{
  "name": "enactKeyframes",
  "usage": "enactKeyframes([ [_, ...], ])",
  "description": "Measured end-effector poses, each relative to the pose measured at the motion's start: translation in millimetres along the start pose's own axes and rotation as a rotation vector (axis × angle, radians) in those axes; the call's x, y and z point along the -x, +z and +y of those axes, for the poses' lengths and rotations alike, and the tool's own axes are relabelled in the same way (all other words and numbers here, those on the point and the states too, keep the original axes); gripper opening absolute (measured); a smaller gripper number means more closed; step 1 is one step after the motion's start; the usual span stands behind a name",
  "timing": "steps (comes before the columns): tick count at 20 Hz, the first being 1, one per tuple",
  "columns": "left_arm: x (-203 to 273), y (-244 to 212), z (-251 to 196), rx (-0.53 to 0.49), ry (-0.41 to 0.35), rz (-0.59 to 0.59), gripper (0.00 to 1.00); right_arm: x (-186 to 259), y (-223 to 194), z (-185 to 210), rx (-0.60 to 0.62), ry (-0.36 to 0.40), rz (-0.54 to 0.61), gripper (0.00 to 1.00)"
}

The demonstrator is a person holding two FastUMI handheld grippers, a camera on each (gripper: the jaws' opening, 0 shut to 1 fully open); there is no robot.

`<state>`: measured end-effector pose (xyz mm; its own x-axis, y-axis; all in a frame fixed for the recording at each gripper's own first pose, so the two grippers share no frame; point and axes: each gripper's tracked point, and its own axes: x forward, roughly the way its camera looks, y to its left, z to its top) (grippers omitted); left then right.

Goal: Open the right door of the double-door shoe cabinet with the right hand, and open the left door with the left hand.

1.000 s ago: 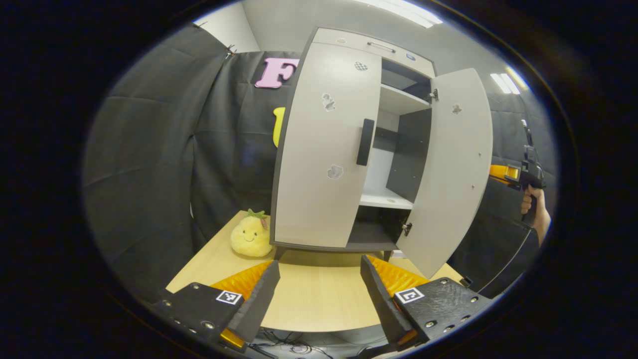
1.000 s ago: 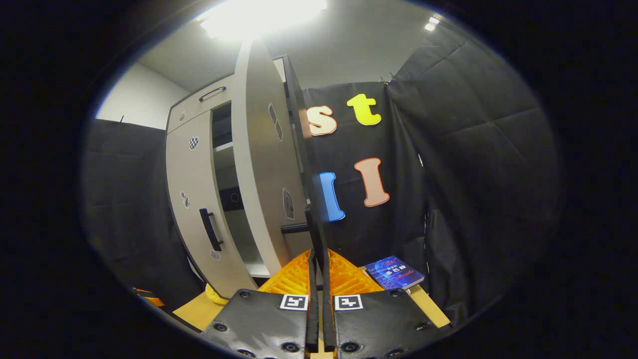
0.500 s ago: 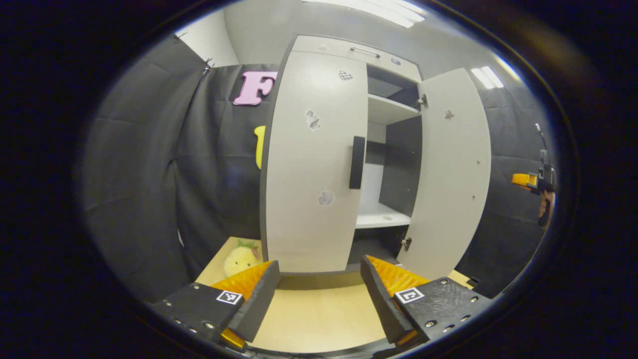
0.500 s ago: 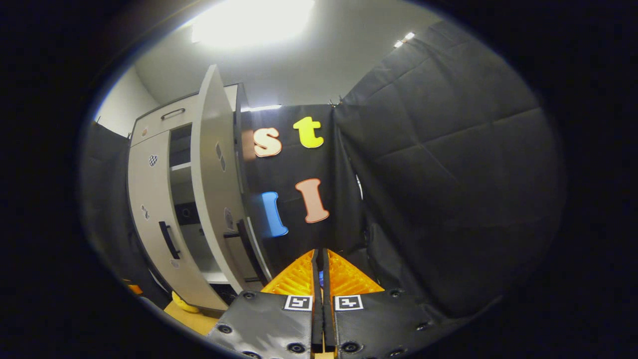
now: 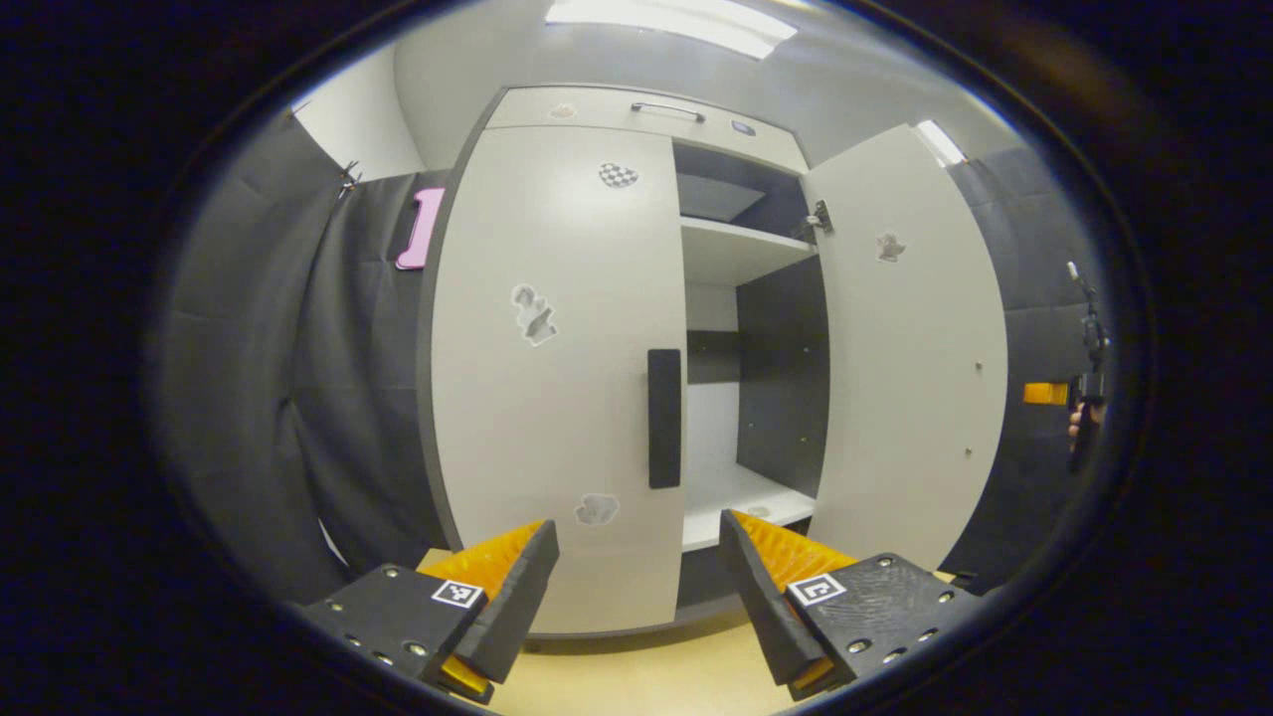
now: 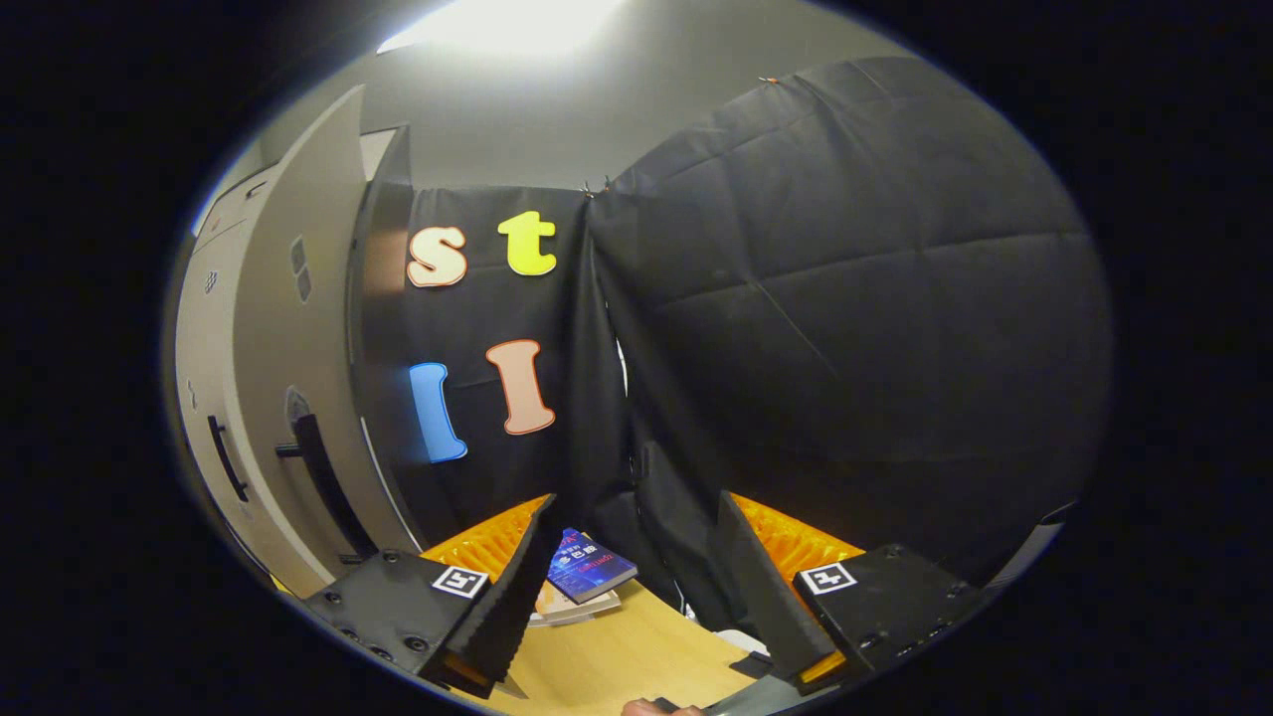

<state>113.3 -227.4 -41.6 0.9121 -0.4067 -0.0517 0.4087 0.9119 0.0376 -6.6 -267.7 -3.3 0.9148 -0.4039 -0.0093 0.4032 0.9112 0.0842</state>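
The pale grey shoe cabinet (image 5: 557,104) fills the middle of the left gripper view. Its left door (image 5: 547,378) is closed and carries a black vertical handle (image 5: 664,418). Its right door (image 5: 910,348) stands swung wide, baring white shelves (image 5: 741,249). My left gripper (image 5: 636,557) is open, low in front of the left door, below the handle and apart from it. My right gripper (image 6: 632,557) is open and holds nothing. In the right gripper view the open right door (image 6: 293,328) with its black handle (image 6: 318,477) lies off to the left. The other gripper (image 5: 1079,393), in a hand, shows far right.
The cabinet stands on a light wooden table (image 5: 636,676). A blue book (image 6: 589,567) lies on the table (image 6: 617,656) between my right fingers' tips, against the black cloth wall (image 6: 845,298). A top drawer with a metal pull (image 5: 666,107) sits above the doors.
My right gripper let go of the right door's handle, opened and swung away to the right. My left gripper moved closer to the left door and lifted its view.
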Motion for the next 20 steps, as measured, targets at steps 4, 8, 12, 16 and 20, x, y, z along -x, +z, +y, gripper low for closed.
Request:
enactKeyframes([
  [4, -39, 25, -12, 0.018, 0.075, -0.061, 0.94, -44, -3, -16, 0.002, -0.023, 0.0, 0.98],
  [8, -79, 43, -18, -0.001, 0.115, -0.092, 0.94, -86, -3, 0, -0.038, 0.017, -0.008, 0.98],
  [12, -113, 48, -19, -0.035, 0.174, -0.096, 0.94, -126, -16, -12, 0.1, 0.028, 0.007, 0.98],
  [16, -138, 48, -14, -0.022, 0.23, -0.092, 0.92, -155, -14, -15, 0.215, 0.047, -0.014, 0.98],
  [20, -154, 49, -15, -0.014, 0.233, -0.085, 0.92, -187, -26, -1, 0.2, 0.113, 0.021, 0.93],
])
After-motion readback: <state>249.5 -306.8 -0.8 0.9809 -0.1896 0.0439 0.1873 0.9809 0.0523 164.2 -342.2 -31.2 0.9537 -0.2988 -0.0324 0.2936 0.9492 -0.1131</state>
